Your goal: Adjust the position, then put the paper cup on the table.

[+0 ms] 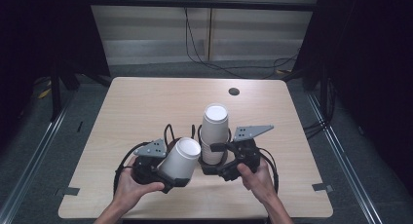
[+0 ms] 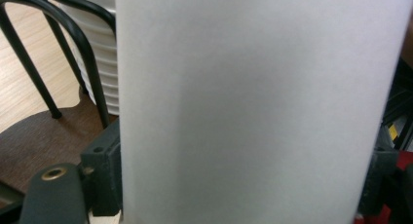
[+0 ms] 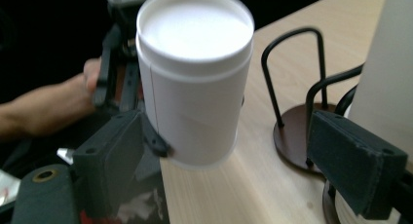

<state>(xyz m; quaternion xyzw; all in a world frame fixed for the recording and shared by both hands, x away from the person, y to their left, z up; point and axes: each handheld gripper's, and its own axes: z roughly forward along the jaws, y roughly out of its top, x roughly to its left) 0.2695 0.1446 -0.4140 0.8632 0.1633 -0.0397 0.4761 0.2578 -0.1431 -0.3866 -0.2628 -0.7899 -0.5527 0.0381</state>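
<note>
On the table (image 1: 146, 102), near my edge, sits everything that matters; the far half is bare wood apart from a small dark hole (image 1: 234, 91).

Largest of my things is the stack (image 1: 215, 131) of white paper cups, standing upright in a black wire holder (image 1: 213, 163) on a dark round base. From the left gripper view I can see the ribbed rims of nested cups behind the wire loops, so the holder keeps the column from toppling while I work beside it. I cannot tell how many cups it holds.

Next is the single cup (image 1: 180, 158), which I hold in my left gripper (image 1: 160, 170), jaws closed on its sides. It is tilted, its flat closed end up and toward the stack, its rim down toward my hand. The cup's wall fills most of the left gripper view, which suggests a grip well up its body. I judge this tilt lines it up with the stack, whether it is going on or has come off; the pictures do not settle which.

My right gripper (image 1: 229, 158) rests against the holder's right side. In the right gripper view its jaws stand apart, one pad near the single cup, the other beside the stack, gripping nothing. I read it as placed to steady the holder.
</note>
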